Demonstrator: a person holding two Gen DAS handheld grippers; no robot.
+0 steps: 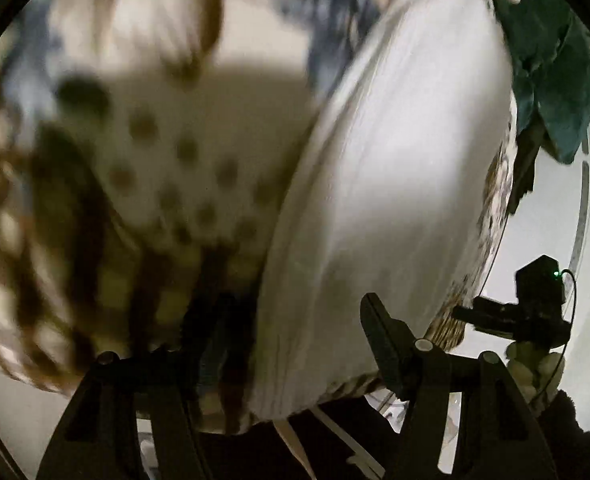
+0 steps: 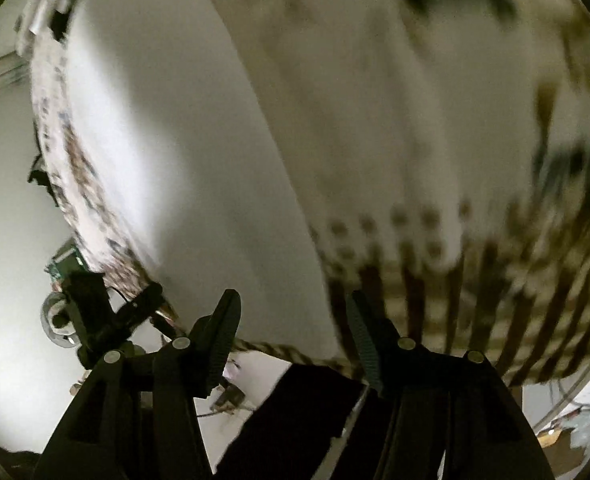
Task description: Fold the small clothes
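Observation:
A small white garment (image 1: 375,184) with a brown patterned edge lies spread on a round table covered by a cream cloth with brown dots and stripes (image 1: 155,148). My left gripper (image 1: 295,316) stands open at the garment's near edge, fingers astride the cloth; its left finger is half hidden in blur. The right gripper shows at the far right of this view (image 1: 507,316). In the right wrist view the white garment (image 2: 183,152) fills the middle. My right gripper (image 2: 295,320) is open at its near hem, empty. The left gripper (image 2: 107,312) shows at the left.
A green cloth (image 1: 551,80) lies at the table's far right. White floor (image 2: 7,280) lies beyond the table rim. Dark trousers (image 2: 295,420) of the person are below the right gripper. Small clutter (image 2: 563,432) lies on the floor at the lower right.

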